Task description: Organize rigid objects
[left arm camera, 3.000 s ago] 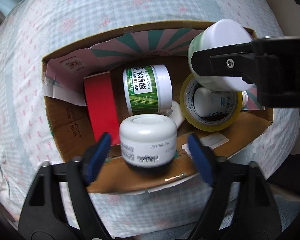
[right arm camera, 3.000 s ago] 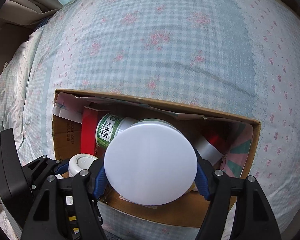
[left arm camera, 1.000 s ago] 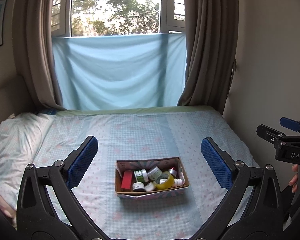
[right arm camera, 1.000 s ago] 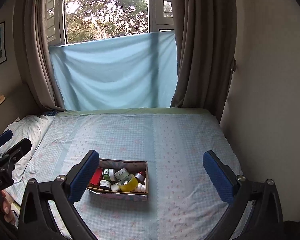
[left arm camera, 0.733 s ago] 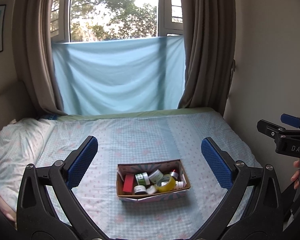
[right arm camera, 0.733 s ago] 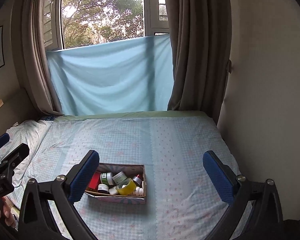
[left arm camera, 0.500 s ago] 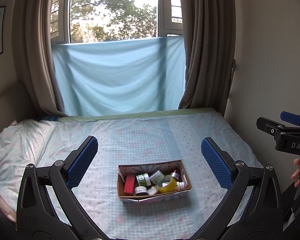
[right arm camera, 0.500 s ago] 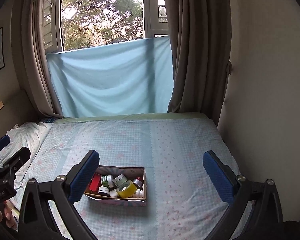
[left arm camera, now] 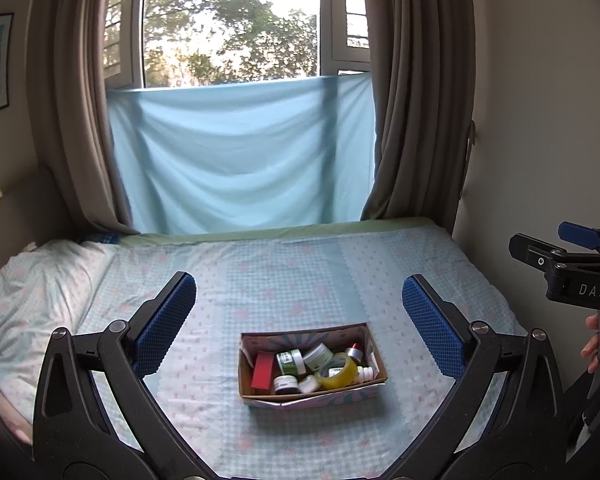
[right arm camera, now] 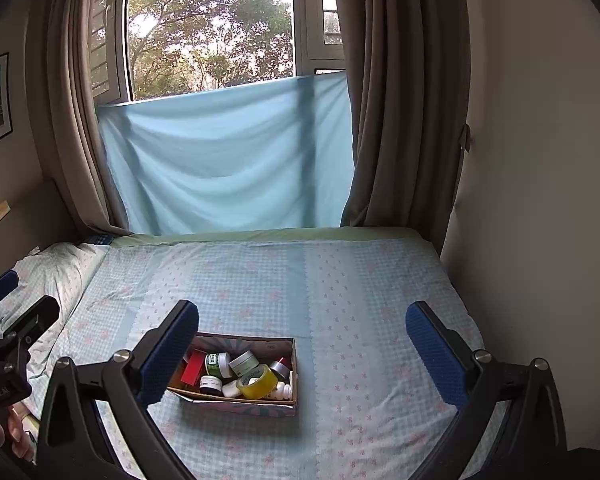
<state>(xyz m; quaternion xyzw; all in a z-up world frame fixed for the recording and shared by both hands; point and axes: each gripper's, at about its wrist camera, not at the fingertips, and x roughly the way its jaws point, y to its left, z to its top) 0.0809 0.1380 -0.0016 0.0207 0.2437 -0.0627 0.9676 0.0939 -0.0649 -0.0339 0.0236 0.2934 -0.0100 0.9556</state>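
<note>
Box (left arm camera: 314, 394): open cardboard, on the bed (left arm camera: 260, 280), in the near half and well apart from the pillow (left arm camera: 40, 276).

Contents, all inside the box walls:
- red block (left arm camera: 262, 369), left end, leaning on edge
- green jar (left arm camera: 290, 361), lying on its side beside the block
- pale jar (left arm camera: 318, 354), tilted, behind centre
- dark jar (left arm camera: 286, 384), front, upright
- small white jar (left arm camera: 309, 383), just beside the dark one
- tape roll (left arm camera: 337, 372), yellow, propped over its neighbours
- white bottle (left arm camera: 363, 373), lying at the right end
- silver roll (left arm camera: 354, 352), back right, partly hidden

Nothing loose shows on the bed sheet.

Left gripper (left arm camera: 300, 320): spread wide, empty, held high and well back from the box.
Right gripper (right arm camera: 302, 350): spread wide, empty, likewise well back; box sits low between its fingers, toward the left one.

Step in hand, as judged: gathering looks finished; both grippers stand clear.

Next move, as judged: none need follow, unless the heap wants tidying. If so, come down over the box and take the tape roll first, since it lies on top. The crowding leaves little room for the fingers.
</note>
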